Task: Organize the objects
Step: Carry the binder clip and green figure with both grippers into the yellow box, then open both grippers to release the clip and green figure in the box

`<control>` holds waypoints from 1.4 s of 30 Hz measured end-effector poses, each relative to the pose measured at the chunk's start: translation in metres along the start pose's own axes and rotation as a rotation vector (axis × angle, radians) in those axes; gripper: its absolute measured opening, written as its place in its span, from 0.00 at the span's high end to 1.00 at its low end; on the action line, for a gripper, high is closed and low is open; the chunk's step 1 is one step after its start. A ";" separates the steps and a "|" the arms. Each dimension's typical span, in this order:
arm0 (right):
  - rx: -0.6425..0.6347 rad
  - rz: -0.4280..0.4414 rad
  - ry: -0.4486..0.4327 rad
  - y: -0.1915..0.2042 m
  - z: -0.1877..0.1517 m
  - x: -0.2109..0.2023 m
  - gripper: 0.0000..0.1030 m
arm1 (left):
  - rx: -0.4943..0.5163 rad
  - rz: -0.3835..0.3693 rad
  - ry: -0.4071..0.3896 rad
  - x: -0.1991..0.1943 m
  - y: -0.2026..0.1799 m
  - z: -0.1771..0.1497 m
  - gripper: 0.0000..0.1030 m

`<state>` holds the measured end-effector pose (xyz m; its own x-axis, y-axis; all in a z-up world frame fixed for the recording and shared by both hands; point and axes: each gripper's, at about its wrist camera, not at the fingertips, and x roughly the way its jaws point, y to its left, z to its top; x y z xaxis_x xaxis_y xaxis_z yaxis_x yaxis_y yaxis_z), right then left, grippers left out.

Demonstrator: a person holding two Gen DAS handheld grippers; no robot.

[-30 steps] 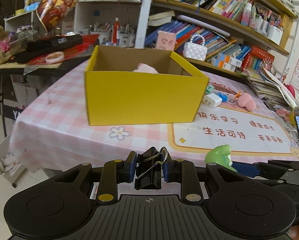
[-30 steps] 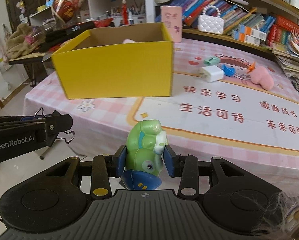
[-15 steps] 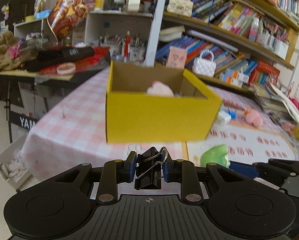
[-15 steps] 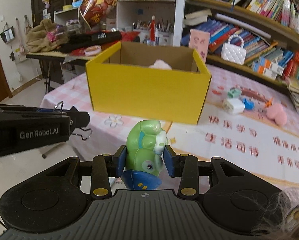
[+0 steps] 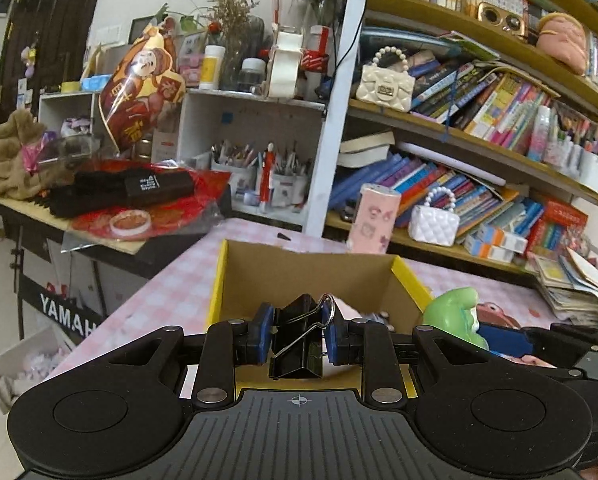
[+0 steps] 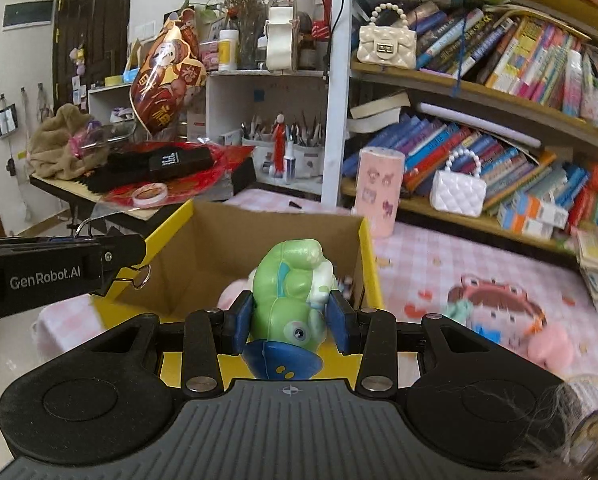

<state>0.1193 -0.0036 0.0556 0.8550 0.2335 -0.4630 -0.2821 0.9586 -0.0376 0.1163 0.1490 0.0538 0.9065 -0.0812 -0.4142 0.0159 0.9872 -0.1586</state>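
My left gripper [image 5: 298, 338] is shut on a black binder clip [image 5: 299, 340] and holds it over the near edge of the open yellow cardboard box [image 5: 311, 276]. My right gripper [image 6: 289, 318] is shut on a green toy figure with a blue base [image 6: 293, 300], above the near side of the same box [image 6: 275, 240]. The toy also shows in the left wrist view [image 5: 455, 314], to the right of the clip. The left gripper shows in the right wrist view [image 6: 127, 258] at the box's left wall. A pink soft item [image 6: 235, 292] lies inside the box, mostly hidden.
The box stands on a pink checked tablecloth [image 6: 439, 256]. A pink plush [image 6: 547, 344] lies at the right. A pink carton [image 6: 379, 192] and white bead-handled purse [image 6: 457, 192] stand behind the box. Bookshelves [image 5: 499, 120] fill the back; a cluttered side table [image 5: 111, 208] is at left.
Both grippers have risen and moved forward from in front of the box to over its near edge, still holding the clip and the toy. The box's inside now shows from above.
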 end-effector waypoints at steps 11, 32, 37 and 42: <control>-0.121 0.059 0.122 -0.020 0.004 0.076 0.64 | 0.009 0.068 0.119 0.066 -0.013 -0.011 0.76; -0.283 0.140 0.279 -0.018 0.006 0.133 0.58 | 0.077 0.121 0.269 0.106 -0.014 -0.028 0.74; -0.222 0.091 0.201 -0.022 0.008 0.116 0.46 | 0.028 0.098 0.214 0.089 -0.007 -0.020 0.64; -0.132 0.046 0.111 -0.028 0.012 0.083 0.45 | 0.040 0.087 0.108 0.057 -0.012 -0.011 0.42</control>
<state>0.2038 -0.0093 0.0292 0.7886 0.2506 -0.5615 -0.3811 0.9158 -0.1265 0.1630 0.1309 0.0226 0.8548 -0.0072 -0.5189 -0.0418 0.9957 -0.0827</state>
